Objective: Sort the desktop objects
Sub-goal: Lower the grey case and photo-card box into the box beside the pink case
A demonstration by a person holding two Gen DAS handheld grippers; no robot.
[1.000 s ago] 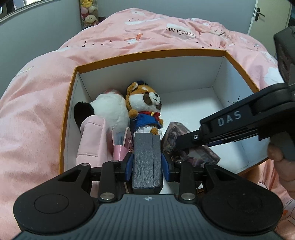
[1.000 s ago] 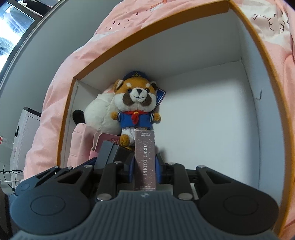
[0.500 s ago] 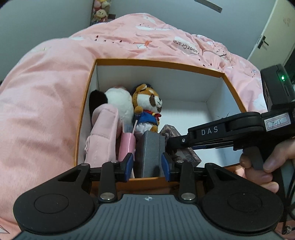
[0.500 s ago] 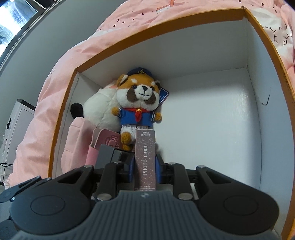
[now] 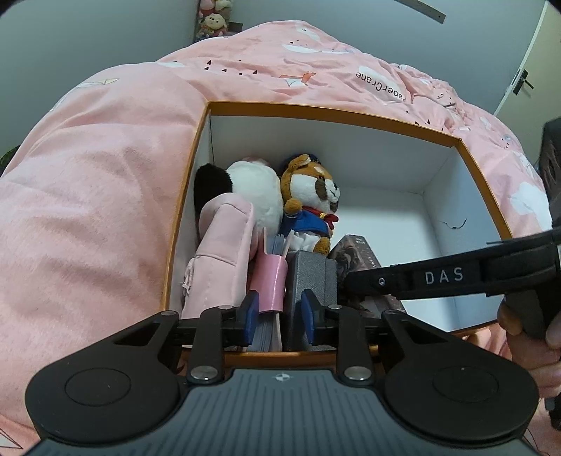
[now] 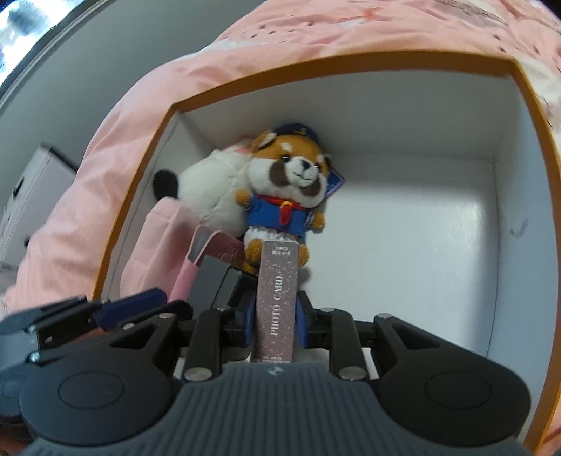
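Photo card box (image 6: 276,301) upright between closed right gripper (image 6: 275,321) pads, long axis toward plush (image 6: 287,196).

Ahead of the grippers a pink printed duvet (image 5: 105,210) covers the bed. Beyond it rise grey walls (image 5: 87,42), with stuffed toys (image 5: 214,17) stacked far ahead and a pale door (image 5: 533,70) ahead to the right.

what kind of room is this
Most likely a bedroom. A pink quilt is heaped around the box, which suggests a bed; plush toys sit on a shelf against the far wall, and a door stands at the right.
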